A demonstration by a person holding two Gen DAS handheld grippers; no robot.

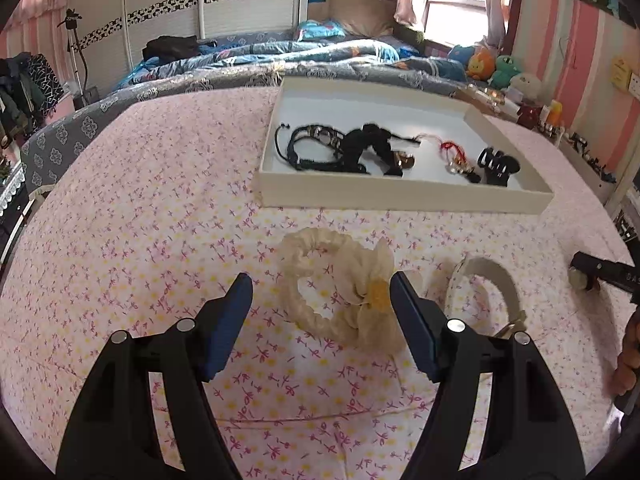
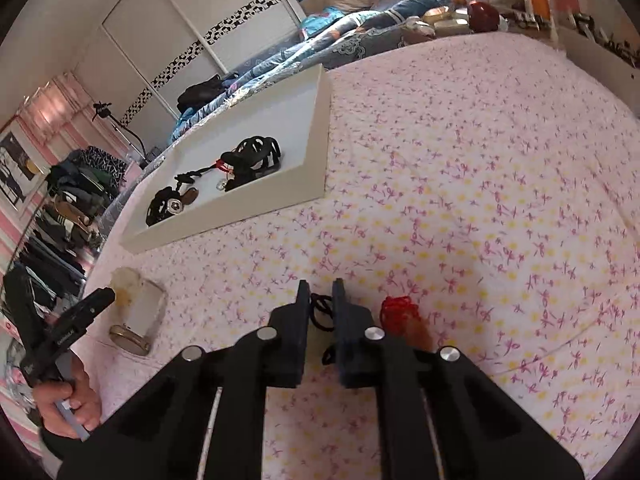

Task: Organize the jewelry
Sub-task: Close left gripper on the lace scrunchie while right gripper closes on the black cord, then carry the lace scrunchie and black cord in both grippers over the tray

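Note:
A cream braided headband with a fabric flower (image 1: pixel 340 284) lies on the pink floral bedspread. My left gripper (image 1: pixel 321 286) is open, its fingers either side of the flower. A white headband (image 1: pixel 490 280) lies to its right. The white tray (image 1: pixel 400 198) beyond holds black cords, a red-string charm and a black hair claw (image 1: pixel 498 164). In the right wrist view my right gripper (image 2: pixel 322 292) is nearly shut around a black cord (image 2: pixel 320 312) on the bedspread. A red-string charm (image 2: pixel 400 312) lies just right of it. The tray (image 2: pixel 256 208) is far left.
A rumpled blue quilt (image 1: pixel 280 60) lies behind the tray. Plush toys (image 1: pixel 496 66) and small bottles line the right wall shelf. The right gripper's tip (image 1: pixel 596 272) enters the left wrist view at right. The left gripper and hand (image 2: pixel 64 344) show at left in the right wrist view.

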